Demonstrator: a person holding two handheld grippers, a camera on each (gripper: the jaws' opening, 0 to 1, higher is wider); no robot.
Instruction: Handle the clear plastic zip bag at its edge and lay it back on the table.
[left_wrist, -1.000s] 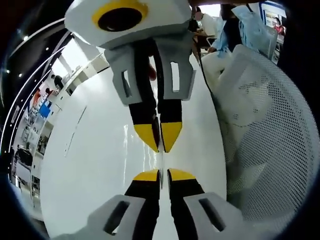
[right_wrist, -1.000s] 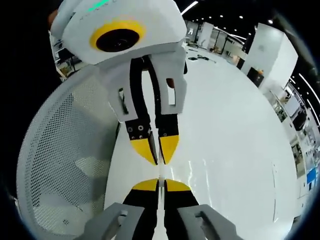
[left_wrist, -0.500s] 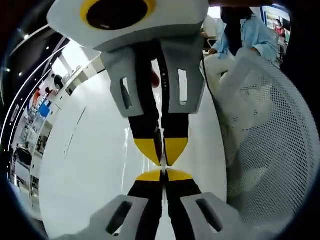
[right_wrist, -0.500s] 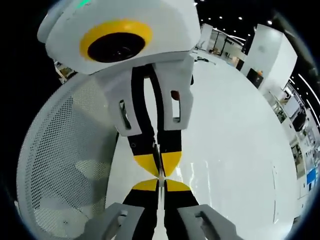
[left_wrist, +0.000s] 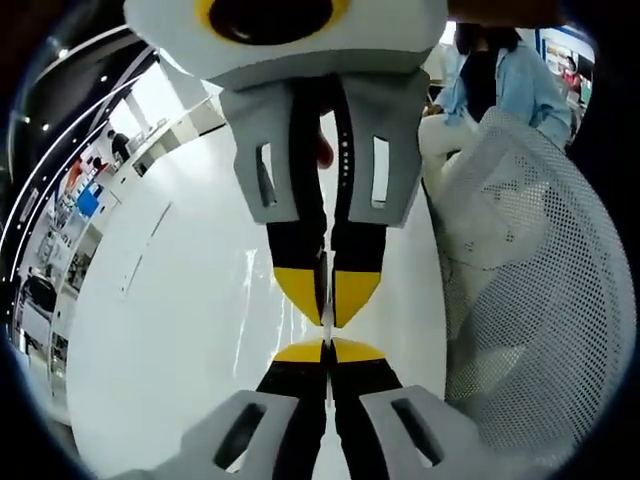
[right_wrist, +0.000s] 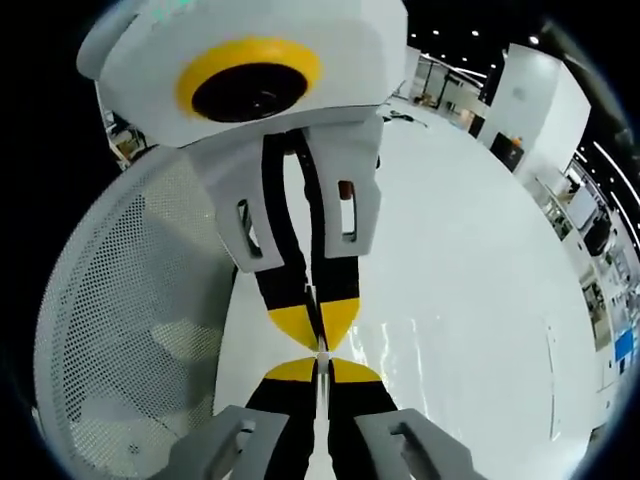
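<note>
Both grippers, left (left_wrist: 327, 347) and right (right_wrist: 318, 366), pinch the zip bag's edge (left_wrist: 326, 300) tip-to-tip above the table (left_wrist: 180, 330); laying down remains.

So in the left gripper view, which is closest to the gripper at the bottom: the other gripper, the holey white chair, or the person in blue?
1. The other gripper, tip to tip, straight ahead.
2. The white mesh chair, to the right.
3. The person in blue, far off, top right.
</note>
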